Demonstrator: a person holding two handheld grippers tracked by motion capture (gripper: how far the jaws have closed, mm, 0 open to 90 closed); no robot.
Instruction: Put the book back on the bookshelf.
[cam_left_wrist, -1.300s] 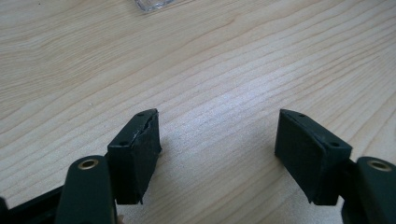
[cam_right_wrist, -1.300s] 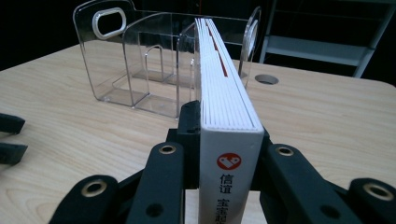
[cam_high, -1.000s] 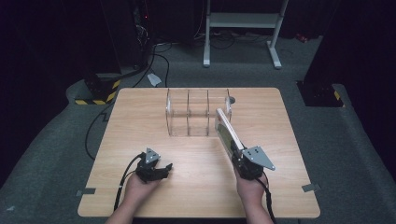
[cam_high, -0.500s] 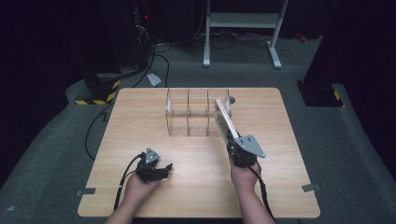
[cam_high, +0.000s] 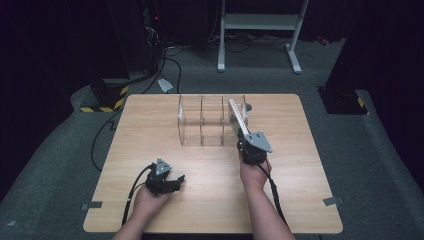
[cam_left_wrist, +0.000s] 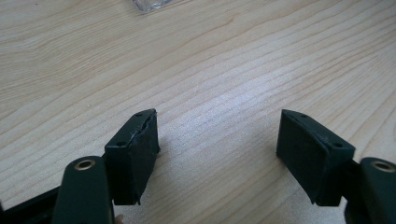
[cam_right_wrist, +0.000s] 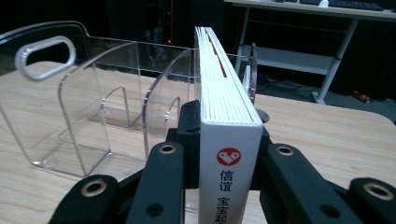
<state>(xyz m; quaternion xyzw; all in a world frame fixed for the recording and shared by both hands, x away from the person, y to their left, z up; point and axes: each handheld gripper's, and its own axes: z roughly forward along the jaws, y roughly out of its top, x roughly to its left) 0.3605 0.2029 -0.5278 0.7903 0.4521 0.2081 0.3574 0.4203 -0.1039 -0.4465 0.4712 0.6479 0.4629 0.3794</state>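
A clear acrylic file rack (cam_high: 202, 120) with several upright dividers stands at the back middle of the wooden table (cam_high: 150, 125). My right gripper (cam_high: 246, 141) is shut on the spine end of a white book (cam_high: 238, 118), held upright on edge and tilted. The book's far end reaches into the rack's rightmost slot. In the right gripper view the book (cam_right_wrist: 223, 93) runs straight ahead between my jaws (cam_right_wrist: 226, 140), with the rack (cam_right_wrist: 88, 98) to its left. My left gripper (cam_high: 175, 181) rests open near the table's front left, its jaws (cam_left_wrist: 217, 140) wide apart over bare wood.
A small round grey object (cam_high: 248, 107) lies on the table just behind the rack's right end. A black and yellow striped block (cam_high: 102, 100) and cables lie on the floor at the left. A white desk frame (cam_high: 260, 25) stands beyond the table.
My right gripper has carried the book forward, away from the person, bringing its far end up to the rack's right end. The left gripper has stayed in place.
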